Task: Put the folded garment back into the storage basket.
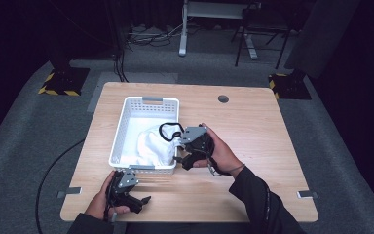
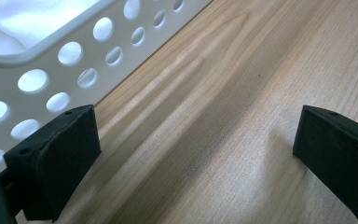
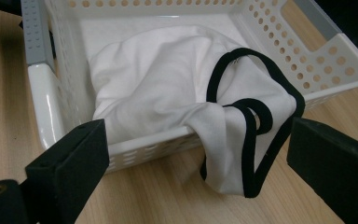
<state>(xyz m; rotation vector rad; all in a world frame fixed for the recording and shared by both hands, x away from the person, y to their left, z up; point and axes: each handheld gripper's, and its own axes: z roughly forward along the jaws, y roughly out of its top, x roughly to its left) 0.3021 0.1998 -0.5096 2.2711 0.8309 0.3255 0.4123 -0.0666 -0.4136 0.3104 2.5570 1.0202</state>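
White garment (image 3: 177,98) with black trim lay mostly in the white basket (image 3: 46,107), one corner spilling over the rim at centre frame. Right tongs (image 3: 198,154) gaped apart, ready to tuck it. Left tongs (image 2: 196,154) parked apart, lower left, on the surface (image 1: 253,126).

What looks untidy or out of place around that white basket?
The white garment isn't fully inside the basket: a black-trimmed part droops over the rim onto the table, between the open right gripper jaws.
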